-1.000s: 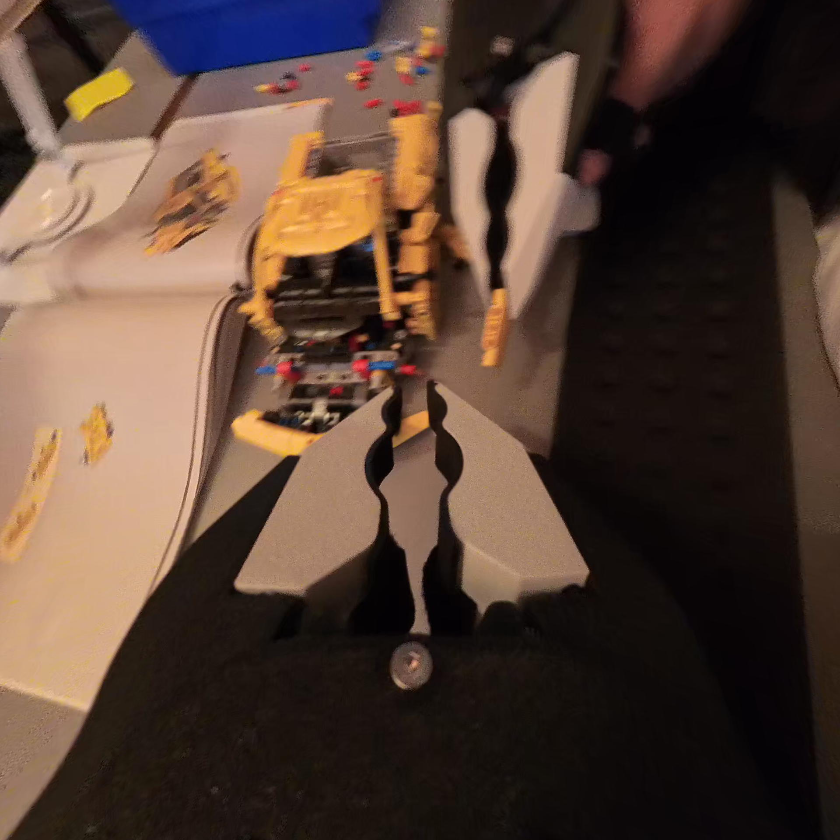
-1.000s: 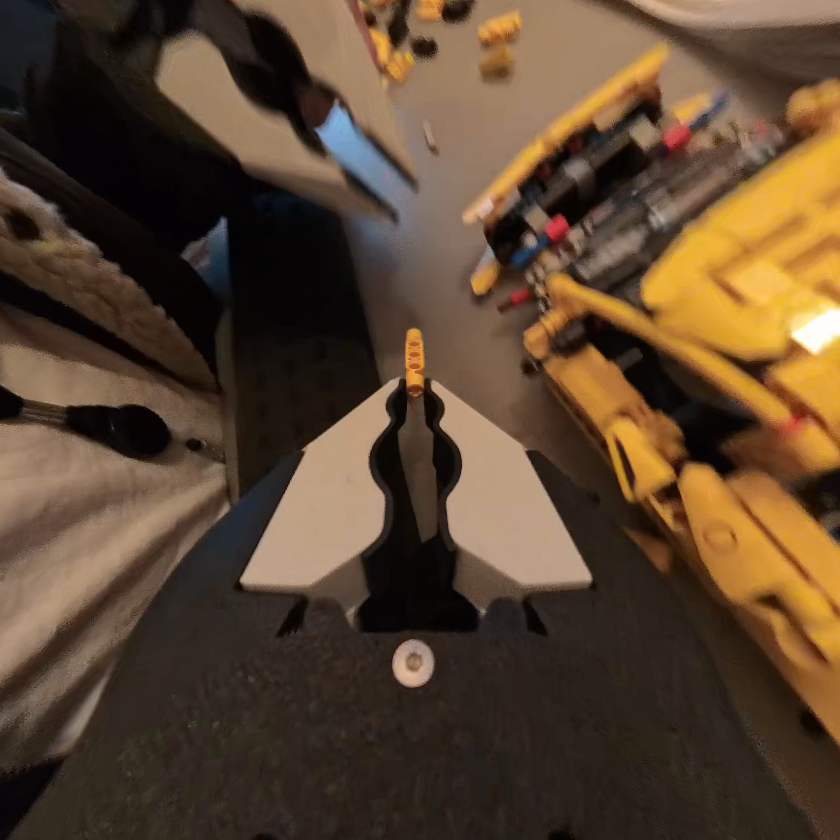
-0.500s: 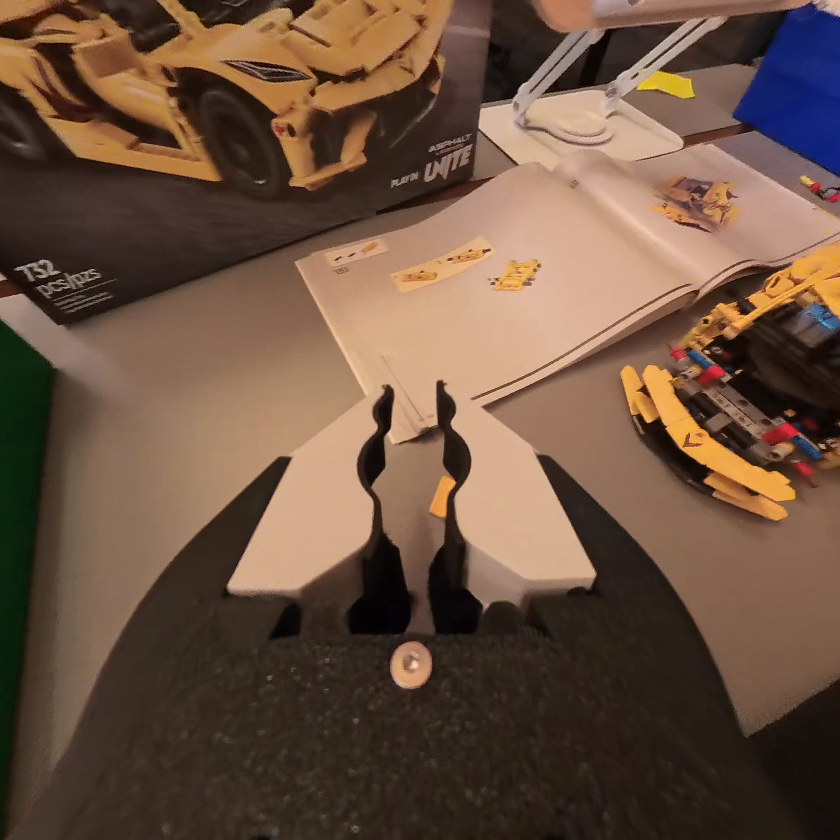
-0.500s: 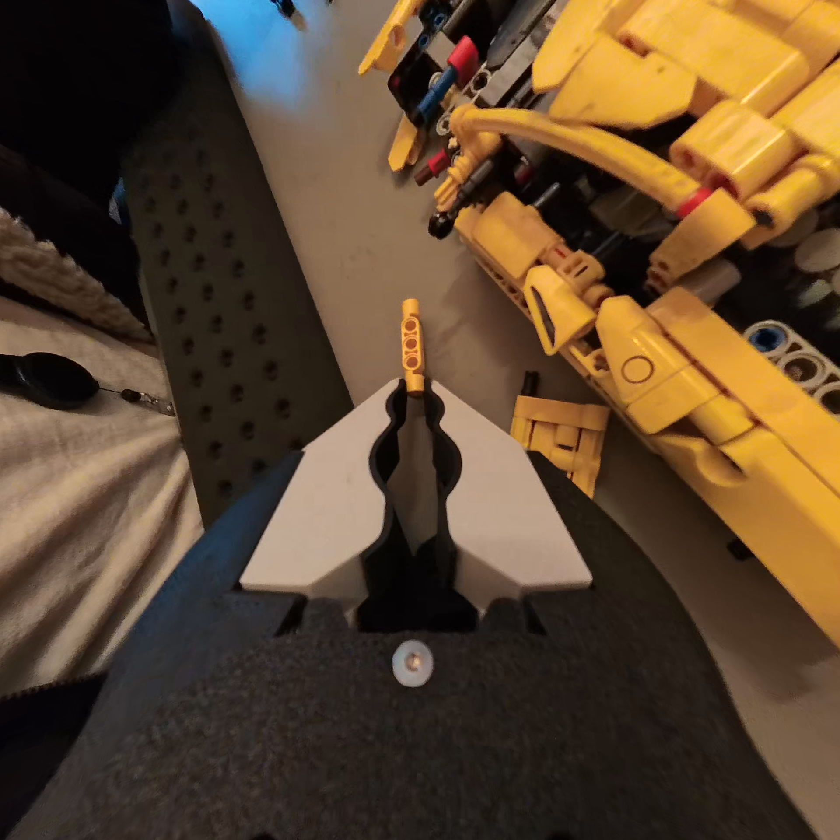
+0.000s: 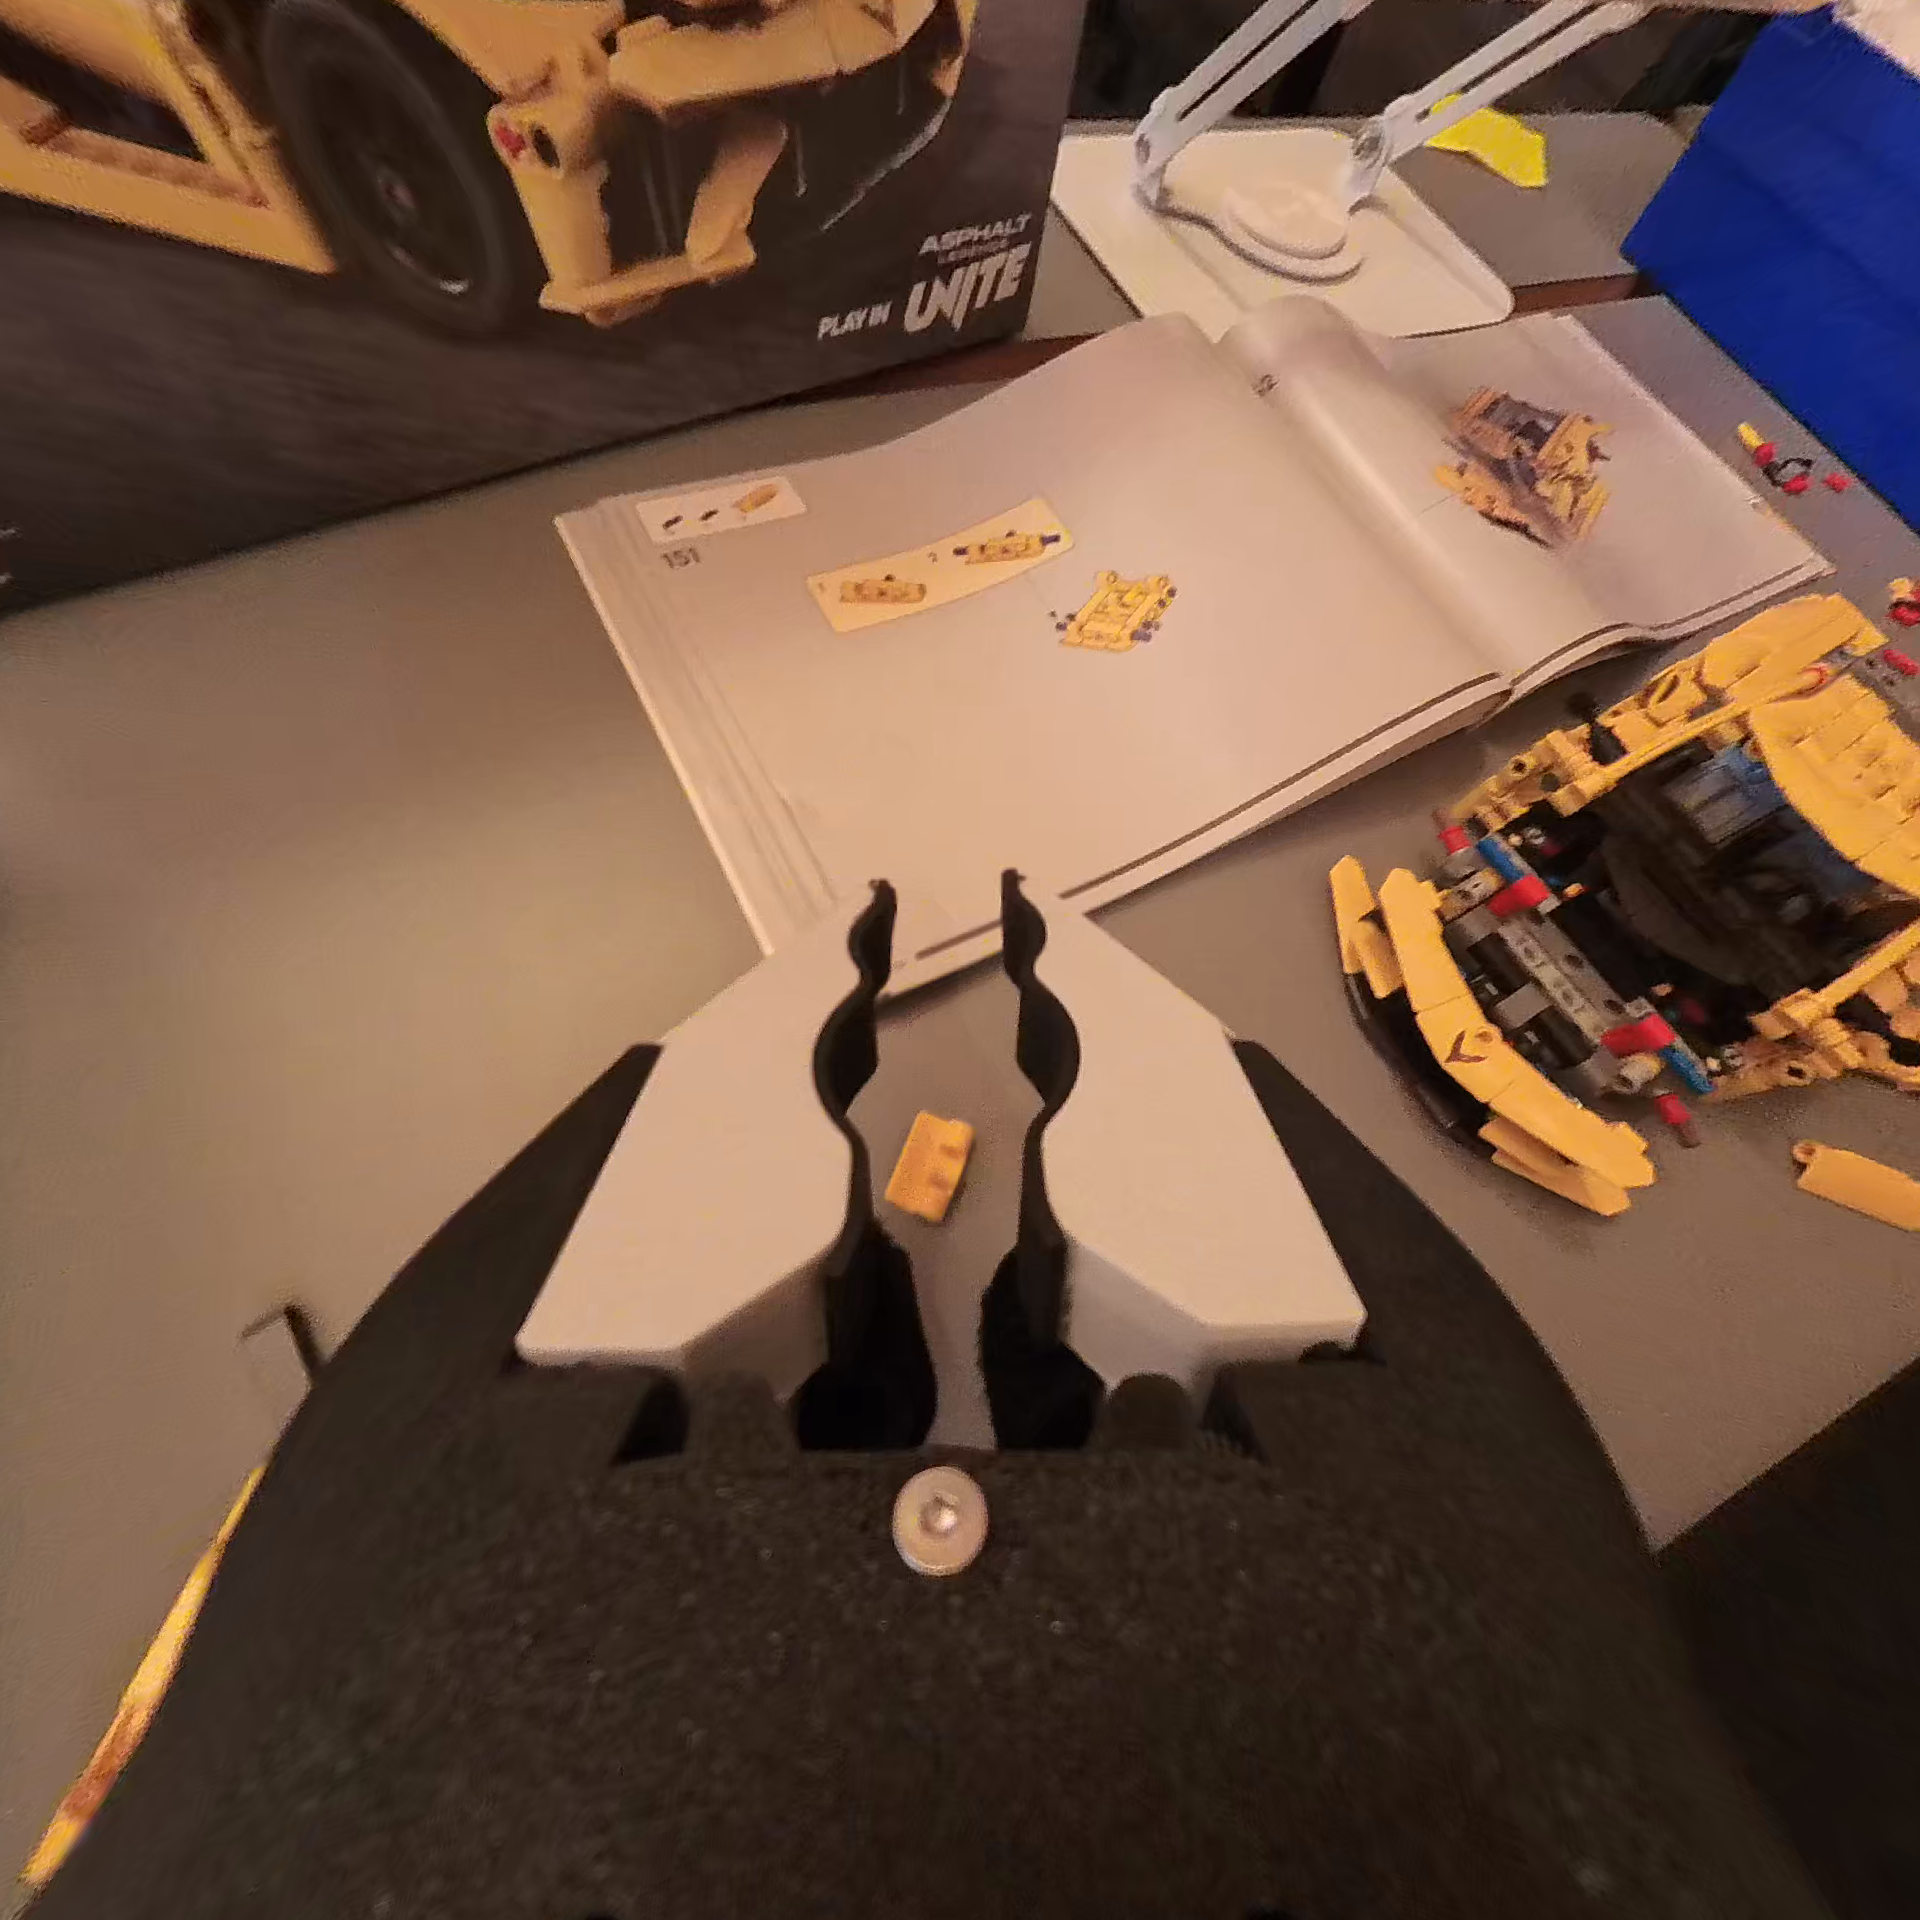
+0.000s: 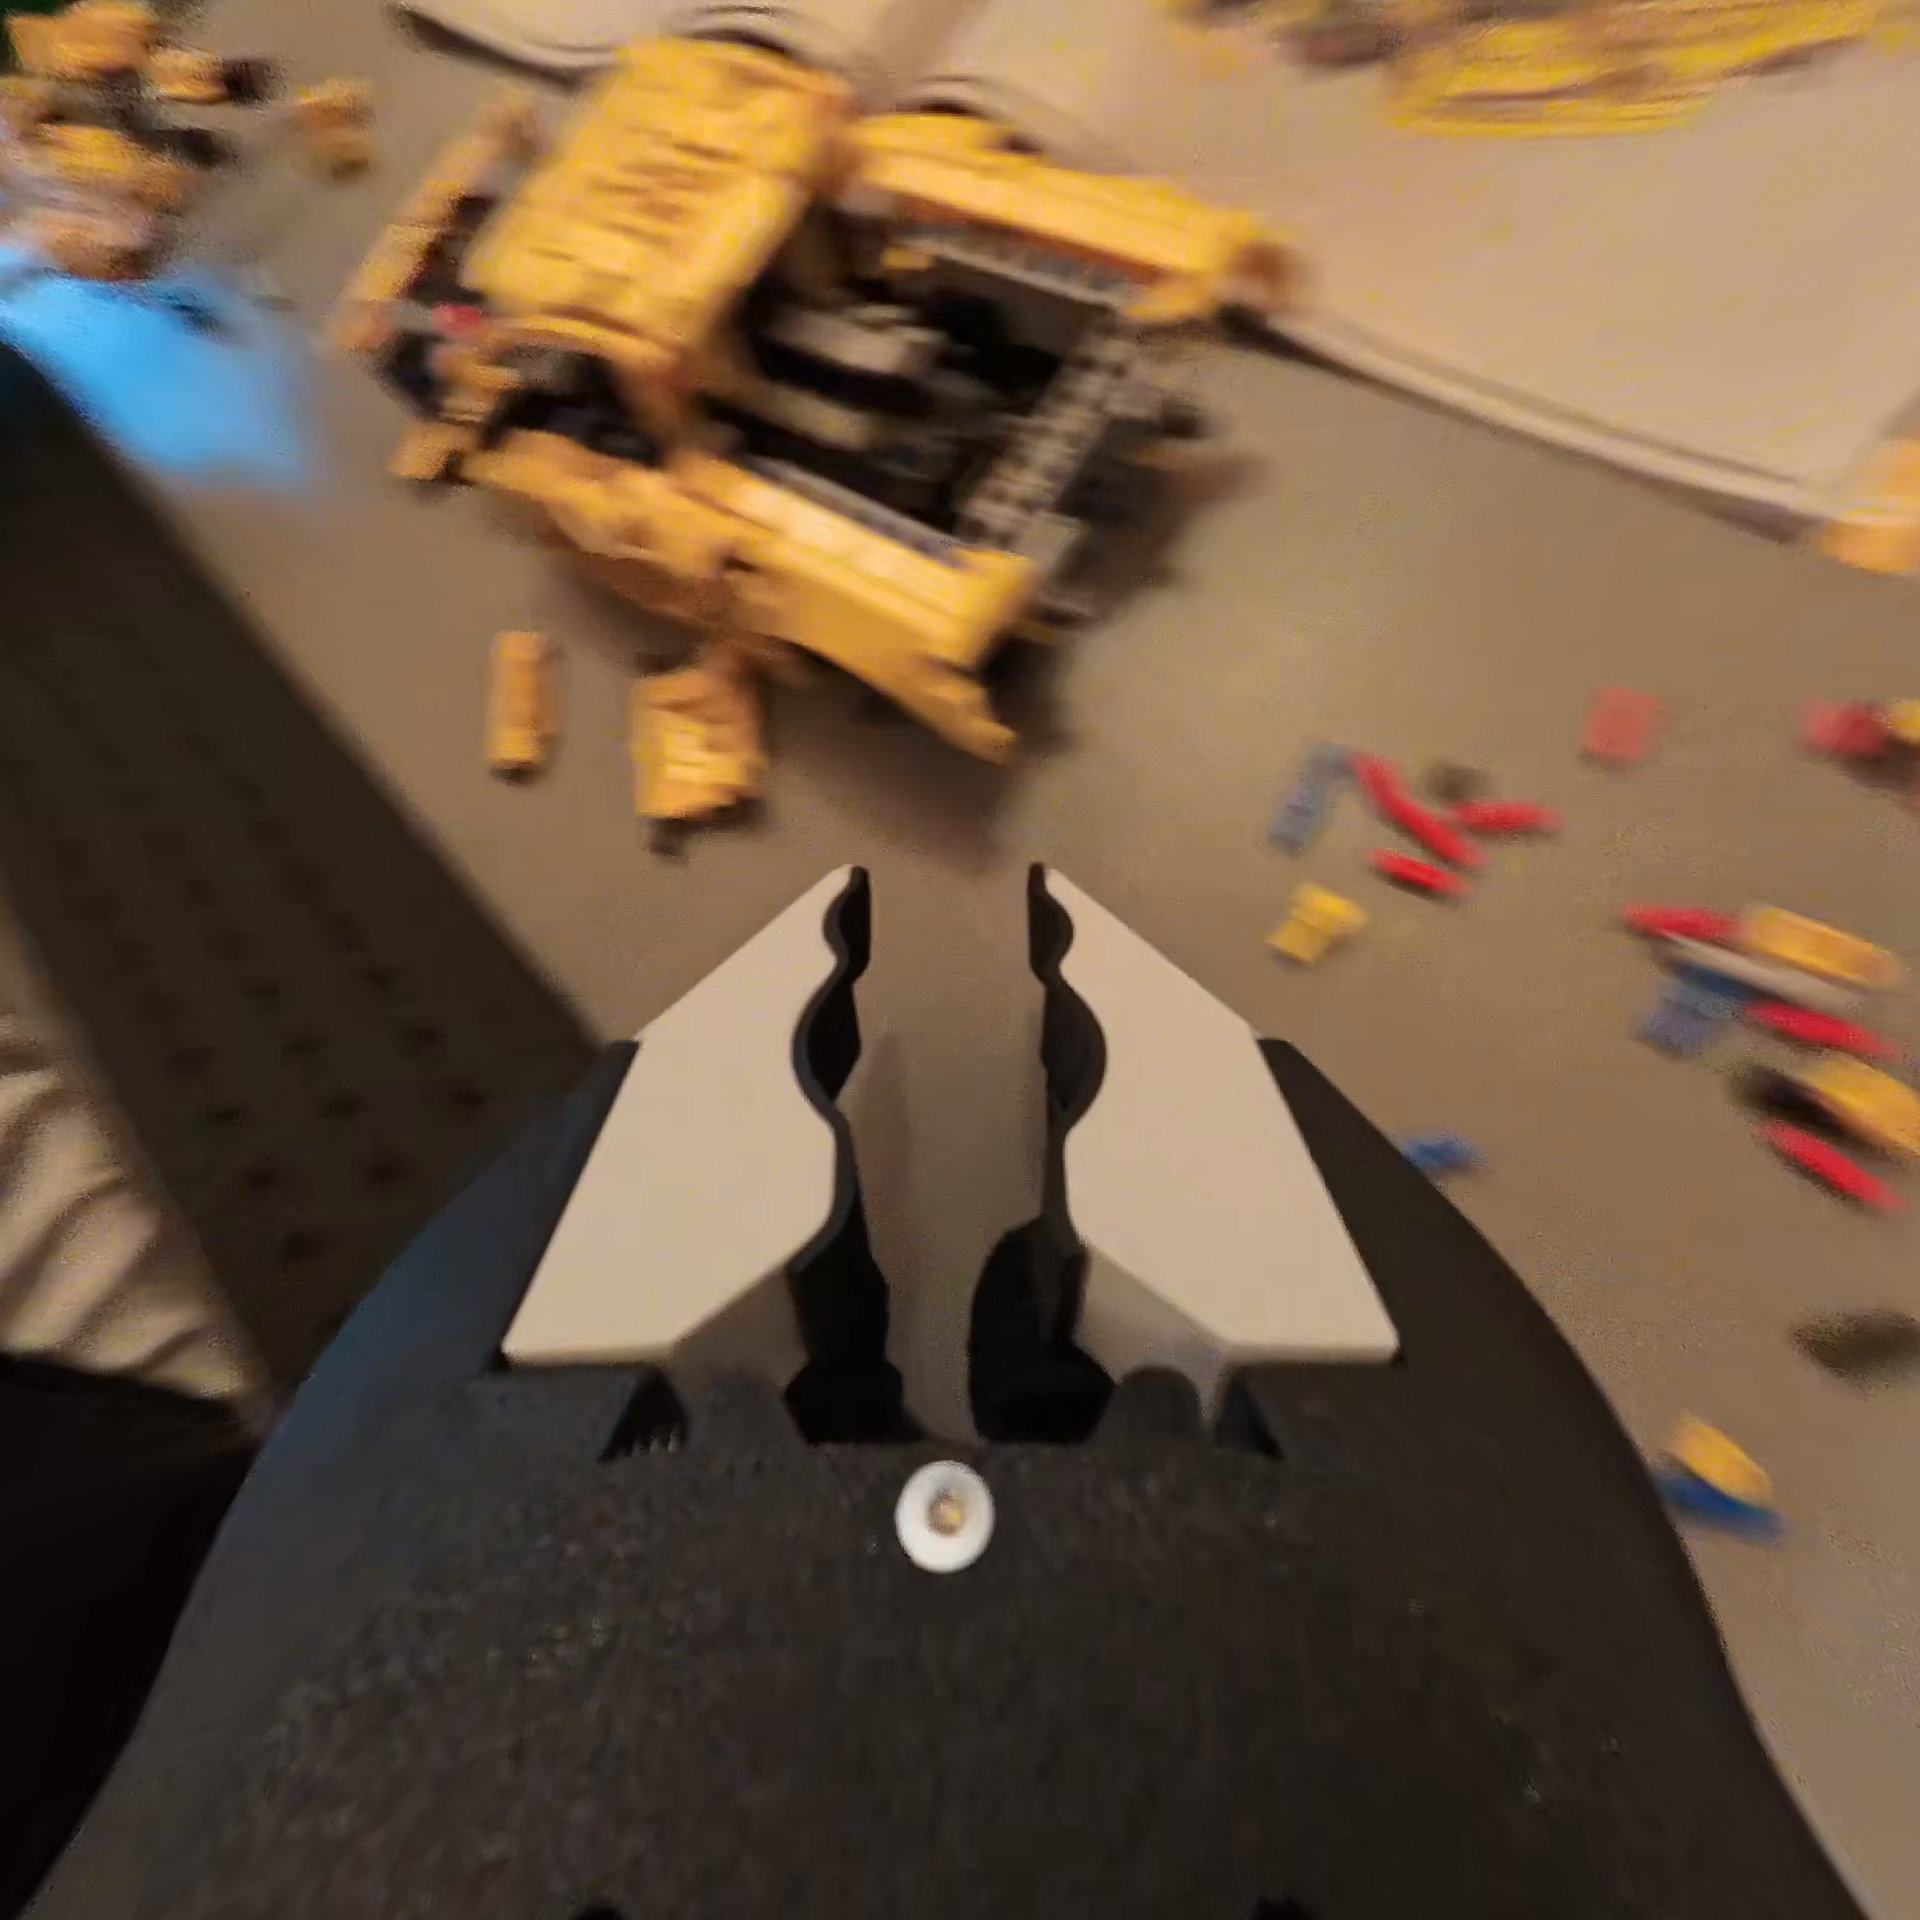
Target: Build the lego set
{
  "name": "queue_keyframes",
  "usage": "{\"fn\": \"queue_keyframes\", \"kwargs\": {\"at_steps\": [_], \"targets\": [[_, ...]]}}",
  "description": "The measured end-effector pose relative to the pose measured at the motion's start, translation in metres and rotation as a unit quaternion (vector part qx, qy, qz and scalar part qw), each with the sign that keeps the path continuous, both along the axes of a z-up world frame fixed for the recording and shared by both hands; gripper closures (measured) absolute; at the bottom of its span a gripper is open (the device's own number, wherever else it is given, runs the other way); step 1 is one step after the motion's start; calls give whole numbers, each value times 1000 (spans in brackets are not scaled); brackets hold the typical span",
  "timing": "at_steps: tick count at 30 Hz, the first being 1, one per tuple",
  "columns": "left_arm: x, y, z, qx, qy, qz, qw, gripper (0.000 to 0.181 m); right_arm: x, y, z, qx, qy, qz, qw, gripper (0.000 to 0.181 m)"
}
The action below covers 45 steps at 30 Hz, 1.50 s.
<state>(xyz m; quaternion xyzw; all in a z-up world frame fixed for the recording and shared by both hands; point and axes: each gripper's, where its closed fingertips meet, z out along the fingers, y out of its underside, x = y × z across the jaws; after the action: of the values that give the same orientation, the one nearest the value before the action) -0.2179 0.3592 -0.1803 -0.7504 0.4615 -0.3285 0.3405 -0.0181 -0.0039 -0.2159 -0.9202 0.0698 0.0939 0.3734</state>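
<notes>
In the left wrist view my left gripper [image 5: 948,891] is open over the grey table [image 5: 312,831], at the near corner of the open instruction booklet [image 5: 1039,707]. A small yellow piece [image 5: 928,1166] lies on the table in the gap between the fingers, and neither pad touches it. The part-built yellow car [image 5: 1662,935] sits to the right. The right wrist view is blurred. There my right gripper [image 6: 945,878] is open and empty above the table, with the yellow car [image 6: 748,395] ahead of it.
The set's box [image 5: 416,208] stands at the back left, with a white lamp base [image 5: 1278,229] and a blue bin [image 5: 1808,229] at the back right. Loose yellow pieces [image 6: 686,738] lie near the car. Red, blue and yellow small parts [image 6: 1455,831] are scattered to the right. One gripper's finger ends stand about 40 centimeters off the other's. Both grippers' tips are roughly 20 centimeters from the part-built yellow car [image 5: 1662,935].
My right gripper has opened, and the thin yellow beam it held no longer shows between its pads. Its view has swung across the car. My left gripper has opened a little wider.
</notes>
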Motion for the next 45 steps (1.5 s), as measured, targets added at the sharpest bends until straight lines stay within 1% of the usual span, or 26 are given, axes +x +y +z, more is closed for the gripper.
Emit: {"fn": "queue_keyframes", "kwargs": {"at_steps": [1,3,5,6,9,11,13,16,18,19,20,22,24,25,26,27,28,30,33,35,37,39,41,42,43,45], "targets": [[4,-1,3,4,-4,-3,1000,161,24,-12,-3,-4,-36,-34,999,152],[13,-2,7,12,-5,-9,1000,161,62,-29,-6,4,-110,-73,991,147],[23,-5,8,13,-4,-19,1000,161,86,-37,-4,14,-164,-97,982,147],[27,-7,8,12,-4,-23,1000,161,94,-38,-6,11,-174,-106,979,147],[39,-14,9,13,0,-38,999,161,111,-42,-15,-10,-181,-131,975,149],[42,-17,9,23,4,-41,999,161,118,-41,-20,-14,-169,-142,975,155],[44,-19,7,30,11,-43,999,161,123,-39,-26,-21,-148,-151,977,158],[44,-20,6,29,17,-43,999,161,131,-36,-30,-23,-146,-164,975,162],[44,-20,6,26,15,-42,999,161,130,-32,-34,-24,-136,-160,978,166],[45,-19,7,25,14,-41,999,161,130,-32,-36,-31,-136,-161,977,176],[45,-19,7,24,13,-41,999,161,130,-32,-35,-35,-136,-164,977,177],[45,-19,7,21,13,-42,999,161,123,-32,-26,-42,-143,-148,978,177],[45,-19,7,23,13,-43,999,161,99,-26,-11,-31,-145,-92,985,178],[45,-19,7,24,13,-44,999,161,76,-22,-8,-32,-127,-40,991,177],[45,-20,6,22,13,-45,999,161,45,-18,-6,-30,-92,25,995,178],[46,-20,6,21,12,-46,999,161,12,-13,-4,-21,-56,85,995,177],[46,-20,6,19,10,-47,999,161,-15,-7,-2,-12,-30,128,991,177],[48,-21,6,14,7,-50,999,161,-57,6,-4,1,-11,185,983,177],[47,-24,7,13,5,-51,999,161,-85,25,-16,9,-38,211,977,177],[44,-24,8,20,9,-50,999,161,-96,31,-25,-2,-42,219,975,177],[41,-22,10,23,7,-45,999,161,-99,31,-35,-21,-58,225,972,176],[38,-22,11,17,2,-43,999,161,-98,33,-34,-9,-66,221,973,176],[35,-21,11,14,1,-40,999,161,-97,31,-28,-2,-48,218,975,168],[34,-20,11,14,2,-38,999,161,-90,29,-22,8,-42,207,977,166],[33,-19,12,15,1,-37,999,161,-75,26,-16,13,-48,186,981,166],[32,-19,11,15,0,-35,999,161,-31,12,-5,17,-65,126,990,165]]}}
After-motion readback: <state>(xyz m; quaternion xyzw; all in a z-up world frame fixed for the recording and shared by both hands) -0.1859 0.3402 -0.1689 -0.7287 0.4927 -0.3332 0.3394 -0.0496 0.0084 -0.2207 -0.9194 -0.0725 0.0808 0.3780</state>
